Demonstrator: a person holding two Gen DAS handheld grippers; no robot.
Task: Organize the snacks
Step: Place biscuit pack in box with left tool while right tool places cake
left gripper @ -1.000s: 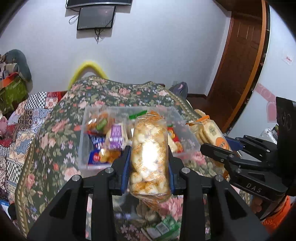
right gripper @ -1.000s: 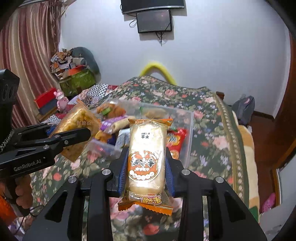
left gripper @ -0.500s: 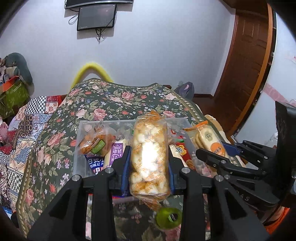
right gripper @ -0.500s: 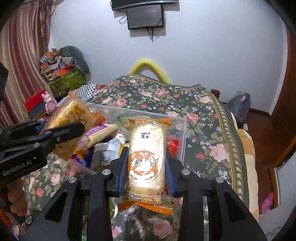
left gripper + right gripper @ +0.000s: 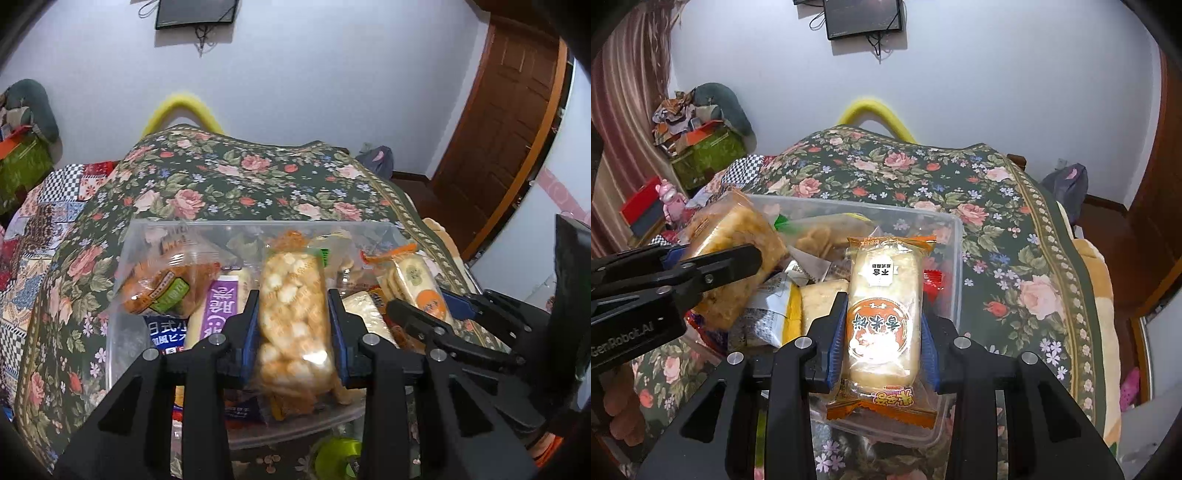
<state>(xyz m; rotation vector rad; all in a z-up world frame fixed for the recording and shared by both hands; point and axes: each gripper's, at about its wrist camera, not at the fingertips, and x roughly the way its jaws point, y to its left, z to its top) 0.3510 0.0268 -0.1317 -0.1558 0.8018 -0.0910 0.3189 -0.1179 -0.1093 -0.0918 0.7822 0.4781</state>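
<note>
My left gripper (image 5: 291, 310) is shut on a clear bag of small round biscuits (image 5: 291, 317), held upright over the clear plastic bin (image 5: 258, 227) full of snack packs. In the right wrist view the same bag of biscuits (image 5: 738, 243) and left gripper (image 5: 738, 258) hang over the bin's left half. My right gripper (image 5: 882, 317) is shut on an orange-trimmed rice cracker pack (image 5: 882, 314), above the near right part of the bin (image 5: 955, 254). From the left wrist view that cracker pack (image 5: 417, 284) and right gripper (image 5: 424, 306) sit at the bin's right end.
The bin rests on a floral bedspread (image 5: 236, 184) (image 5: 1004, 229). Inside lie an orange snack bag (image 5: 162, 288), a purple-labelled pack (image 5: 218, 306) and other wrappers. A green roll (image 5: 336, 454) lies near the bin's front. A wooden door (image 5: 498, 122) stands to the right; clutter (image 5: 698, 147) sits left.
Both grippers have moved forward and down with their packs, from short of the bin to over it. The bin now fills more of both views.
</note>
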